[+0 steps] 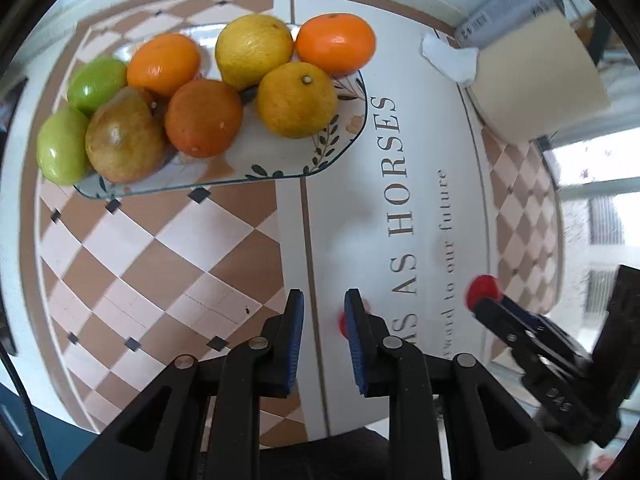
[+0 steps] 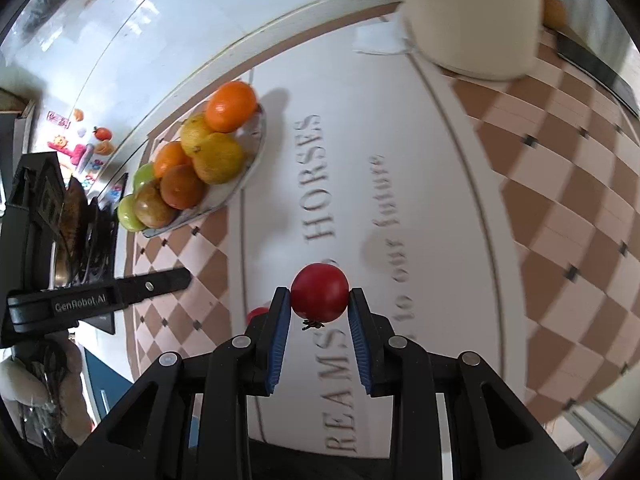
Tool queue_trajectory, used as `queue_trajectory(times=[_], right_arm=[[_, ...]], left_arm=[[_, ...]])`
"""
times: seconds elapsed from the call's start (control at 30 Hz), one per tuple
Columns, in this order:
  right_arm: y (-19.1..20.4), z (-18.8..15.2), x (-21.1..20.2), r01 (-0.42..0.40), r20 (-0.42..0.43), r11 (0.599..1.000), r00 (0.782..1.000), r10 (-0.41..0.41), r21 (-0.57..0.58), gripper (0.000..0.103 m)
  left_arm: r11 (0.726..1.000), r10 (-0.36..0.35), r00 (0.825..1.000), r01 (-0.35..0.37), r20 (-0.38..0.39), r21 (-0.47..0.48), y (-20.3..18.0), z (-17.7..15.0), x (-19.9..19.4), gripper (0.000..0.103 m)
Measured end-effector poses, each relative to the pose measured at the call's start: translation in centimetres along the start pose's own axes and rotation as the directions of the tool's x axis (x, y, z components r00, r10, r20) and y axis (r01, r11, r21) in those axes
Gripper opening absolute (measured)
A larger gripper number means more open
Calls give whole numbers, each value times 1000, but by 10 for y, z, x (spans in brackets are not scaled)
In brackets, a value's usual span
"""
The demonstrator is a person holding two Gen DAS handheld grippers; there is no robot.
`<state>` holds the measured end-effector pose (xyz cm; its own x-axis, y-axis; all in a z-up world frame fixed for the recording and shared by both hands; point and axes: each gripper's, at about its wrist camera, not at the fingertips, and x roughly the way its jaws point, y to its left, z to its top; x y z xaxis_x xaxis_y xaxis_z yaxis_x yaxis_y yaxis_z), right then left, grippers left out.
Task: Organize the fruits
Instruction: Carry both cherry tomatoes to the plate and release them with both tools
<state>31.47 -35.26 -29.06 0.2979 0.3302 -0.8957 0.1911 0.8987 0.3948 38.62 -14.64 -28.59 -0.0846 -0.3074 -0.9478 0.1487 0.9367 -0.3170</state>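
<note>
Right tool (image 2: 319,300) clamps red tomato (image 2: 319,292) above surface (image 2: 420,240). Left tool (image 1: 324,300) narrow, nothing between pads. Plate (image 1: 280,160) piled with oranges, green fruits.

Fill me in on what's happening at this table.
A person is sorting fruit with a gripper in each hand. The right gripper is shut on a small red tomato, held above the tablecloth. The left gripper holds nothing, its fingers close together; a second small red fruit lies on the cloth just beyond it. Oranges, yellow citrus and green fruit are already piled on the glass plate. A cream-coloured container stands farther back.
</note>
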Motion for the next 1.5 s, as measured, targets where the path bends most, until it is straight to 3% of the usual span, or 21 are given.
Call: queue_trajectory(times=[0.13, 0.27, 0.37, 0.7, 0.83, 0.9, 1.13, 1.23, 1.33, 1.5], right_arm=[[10, 7, 3, -3, 2, 1000, 1000, 3, -27, 32], [4, 7, 4, 5, -2, 1000, 1000, -5, -17, 32], [-5, 5, 4, 13, -5, 1000, 1000, -13, 5, 32], [-29, -8, 0, 31, 4, 997, 1000, -31, 70, 32], [-31, -9, -3, 31, 14, 996, 999, -32, 80, 32], [-32, -8, -5, 27, 20, 996, 999, -29, 84, 32], [-29, -4, -7, 9, 29, 997, 1000, -11, 82, 32], [-21, 2, -1, -2, 24, 998, 1000, 1, 65, 32], [-4, 12, 8, -24, 27, 999, 999, 23, 29, 32], [34, 36, 34, -83, 14, 996, 996, 84, -35, 32]], left_arm=[[1000, -18, 996, 20, -86, 17, -2, -9, 25, 32], [998, 33, 989, -26, -147, 54, -19, -9, 57, 33], [995, 36, 985, -18, -170, 102, -32, -11, 68, 38], [968, 109, 975, -60, -192, 242, -72, -27, 87, 36], [964, 109, 975, -56, -195, 261, -78, -32, 91, 25], [964, 114, 977, -65, -179, 259, -77, -32, 87, 25], [991, 31, 991, -14, -129, 130, -52, -12, 52, 25], [999, -36, 996, 38, -80, 25, -26, 6, 24, 25], [991, -99, 995, 97, -11, -96, 5, 36, -3, 25], [975, -88, 992, 104, 87, -196, 37, 67, -27, 25]])
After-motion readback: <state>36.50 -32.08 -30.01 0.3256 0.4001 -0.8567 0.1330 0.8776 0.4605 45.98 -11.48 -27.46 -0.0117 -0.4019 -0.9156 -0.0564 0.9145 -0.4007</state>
